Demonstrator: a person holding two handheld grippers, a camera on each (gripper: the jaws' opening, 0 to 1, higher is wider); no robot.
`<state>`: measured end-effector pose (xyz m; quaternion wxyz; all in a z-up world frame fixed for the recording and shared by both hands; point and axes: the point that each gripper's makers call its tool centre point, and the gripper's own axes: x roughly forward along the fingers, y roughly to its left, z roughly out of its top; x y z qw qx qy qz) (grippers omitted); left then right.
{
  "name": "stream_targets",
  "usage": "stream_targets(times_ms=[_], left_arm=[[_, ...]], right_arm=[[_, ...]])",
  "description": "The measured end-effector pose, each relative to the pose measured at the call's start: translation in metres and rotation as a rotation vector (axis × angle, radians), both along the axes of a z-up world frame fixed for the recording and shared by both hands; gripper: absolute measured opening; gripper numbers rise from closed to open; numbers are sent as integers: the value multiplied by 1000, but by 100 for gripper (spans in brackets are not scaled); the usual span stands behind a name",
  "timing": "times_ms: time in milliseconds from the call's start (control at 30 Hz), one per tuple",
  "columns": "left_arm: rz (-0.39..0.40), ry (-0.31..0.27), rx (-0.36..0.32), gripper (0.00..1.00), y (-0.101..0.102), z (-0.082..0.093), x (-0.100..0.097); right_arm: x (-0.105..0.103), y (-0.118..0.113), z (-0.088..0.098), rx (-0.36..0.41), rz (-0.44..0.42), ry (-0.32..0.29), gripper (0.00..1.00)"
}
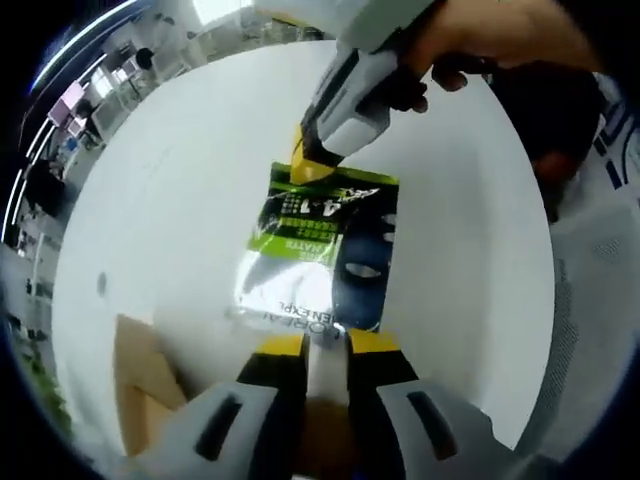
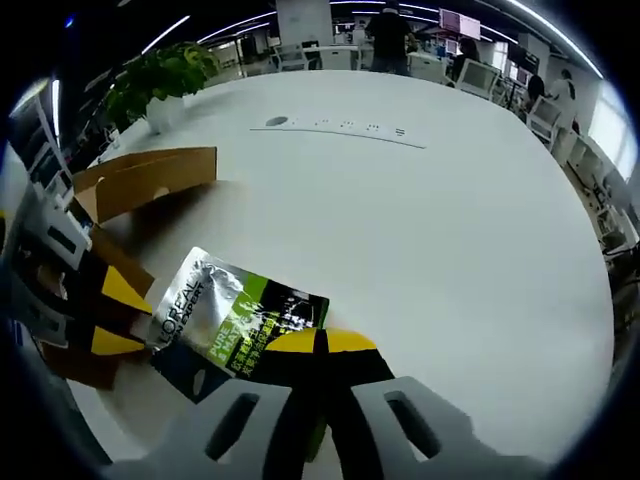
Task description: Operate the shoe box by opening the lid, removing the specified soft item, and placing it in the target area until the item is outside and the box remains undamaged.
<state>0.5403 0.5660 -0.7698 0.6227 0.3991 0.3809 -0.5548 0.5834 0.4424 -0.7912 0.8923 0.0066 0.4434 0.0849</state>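
A soft foil pouch (image 1: 318, 250), green, silver and dark, hangs just over the white table (image 1: 170, 180). My right gripper (image 1: 312, 168) comes in from the top, held by a hand (image 1: 490, 40), and is shut on the pouch's far edge. My left gripper (image 1: 327, 345) stands open, its jaws apart on either side of the pouch's near edge. In the right gripper view the pouch (image 2: 225, 320) lies between my shut right gripper (image 2: 320, 342) and the left gripper (image 2: 122, 316). The cardboard shoe box (image 2: 150, 180) stands behind with its lid up.
The box (image 1: 140, 375) sits at the lower left of the left gripper view, close to my jaws. A potted plant (image 2: 165, 75) and a socket strip (image 2: 340, 128) are on the far part of the table (image 2: 450, 230). People and desks stand beyond.
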Motion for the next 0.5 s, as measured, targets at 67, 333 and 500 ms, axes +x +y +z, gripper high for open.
stream_targets(times_ms=[67,333,500], left_arm=[[13,2,-20,12,0,5,1],[74,31,-98,15,5,25,3],[110,55,-156,15,8,37,4]], right_arm=[[1,0,0,5,-8,0,0],[3,-1,1,12,-54,0,0],[4,-4,1,16,-67,-2,0]])
